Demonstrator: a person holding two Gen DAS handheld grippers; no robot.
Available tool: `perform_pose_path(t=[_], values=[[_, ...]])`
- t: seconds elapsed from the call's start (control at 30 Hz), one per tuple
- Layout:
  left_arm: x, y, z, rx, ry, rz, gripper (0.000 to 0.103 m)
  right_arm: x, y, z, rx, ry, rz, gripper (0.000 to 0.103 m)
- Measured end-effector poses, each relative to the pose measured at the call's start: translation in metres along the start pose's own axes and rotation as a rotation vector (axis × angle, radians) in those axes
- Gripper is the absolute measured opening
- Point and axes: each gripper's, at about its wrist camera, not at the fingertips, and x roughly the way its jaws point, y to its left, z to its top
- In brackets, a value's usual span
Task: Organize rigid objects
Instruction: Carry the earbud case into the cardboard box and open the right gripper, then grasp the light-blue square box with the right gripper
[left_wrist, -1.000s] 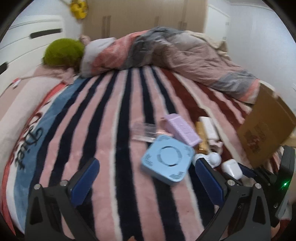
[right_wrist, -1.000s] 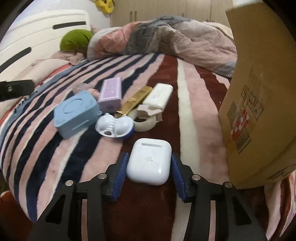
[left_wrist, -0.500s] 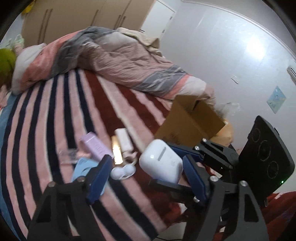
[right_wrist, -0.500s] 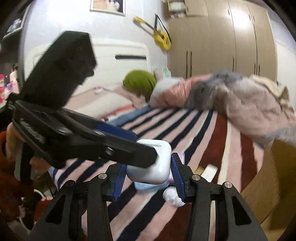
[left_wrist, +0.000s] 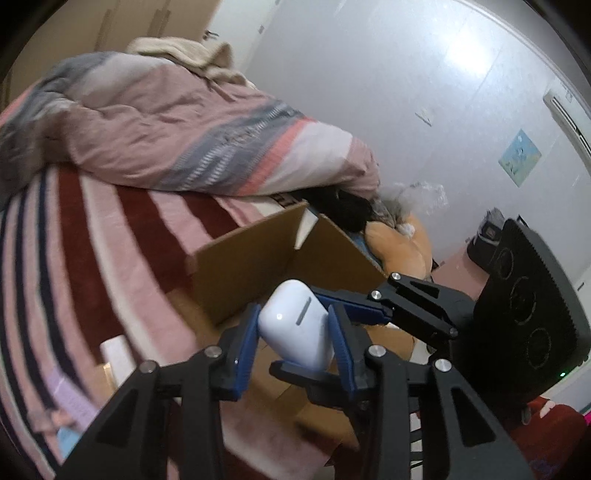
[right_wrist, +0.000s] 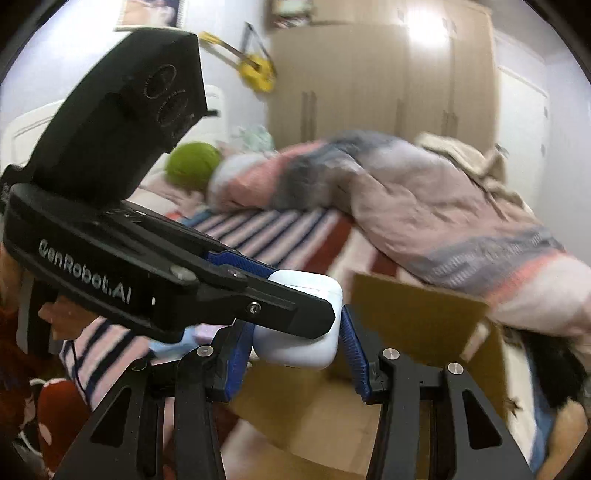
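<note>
A white earbud case (left_wrist: 295, 325) is held in the air over the open cardboard box (left_wrist: 243, 266). My left gripper (left_wrist: 293, 343) is shut on the case from both sides. My right gripper (right_wrist: 295, 350) also has its blue pads against the case (right_wrist: 295, 350), crossing the left gripper's fingers (right_wrist: 258, 306). The box (right_wrist: 417, 321) stands on the striped bed. A white item (left_wrist: 118, 354) and a purple item (left_wrist: 70, 398) lie on the blanket at lower left, blurred.
A rumpled pink and grey quilt (left_wrist: 166, 136) lies across the bed behind the box. A green pillow (right_wrist: 192, 166) is at the headboard. A plush toy (left_wrist: 399, 251) sits beyond the box. Wardrobes (right_wrist: 369, 85) line the far wall.
The right gripper lifted the case off the blanket and carried it over the box. The left gripper swung right and closed on the same case.
</note>
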Motion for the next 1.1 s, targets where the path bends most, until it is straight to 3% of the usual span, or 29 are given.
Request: perform_pose_path(t=[0.13, 0.2, 0.27, 0.3, 0.33, 0.47, 0.57, 0.7, 0.77, 0.9, 1.1], values=[[0.033, -0.006, 0.009, 0.013, 0.053, 0.014, 0.036, 0.006, -0.031, -0.004, 0.021, 0.096, -0.060, 0.042], [0.037, -0.006, 0.006, 0.022, 0.054, 0.064, 0.055, 0.007, -0.039, -0.007, 0.039, 0.130, -0.065, 0.045], [0.033, -0.004, 0.006, 0.020, 0.027, 0.109, 0.080, 0.007, -0.042, -0.008, 0.050, 0.145, -0.069, 0.070], [0.026, -0.001, 0.004, 0.020, 0.009, 0.127, 0.083, 0.007, -0.042, -0.008, 0.048, 0.142, -0.072, 0.086], [0.020, 0.002, 0.003, 0.019, -0.004, 0.141, 0.084, 0.006, -0.040, -0.008, 0.038, 0.138, -0.076, 0.089], [-0.018, 0.016, -0.007, 0.007, -0.062, 0.241, 0.089, 0.006, -0.025, -0.005, 0.003, 0.144, -0.067, 0.090], [-0.058, 0.032, -0.022, -0.007, -0.119, 0.319, 0.094, 0.001, -0.002, 0.003, -0.044, 0.093, -0.049, 0.103], [-0.113, 0.062, -0.053, -0.053, -0.189, 0.412, 0.099, 0.004, 0.043, 0.015, -0.124, 0.071, -0.077, 0.103], [-0.134, 0.078, -0.072, -0.085, -0.207, 0.442, 0.099, 0.011, 0.063, 0.020, -0.134, 0.068, -0.031, 0.103], [-0.167, 0.111, -0.115, -0.142, -0.231, 0.520, 0.099, 0.034, 0.115, 0.023, -0.166, 0.088, 0.201, 0.103], [-0.184, 0.158, -0.177, -0.211, -0.222, 0.592, 0.099, 0.093, 0.175, 0.007, -0.204, 0.174, 0.378, 0.103]])
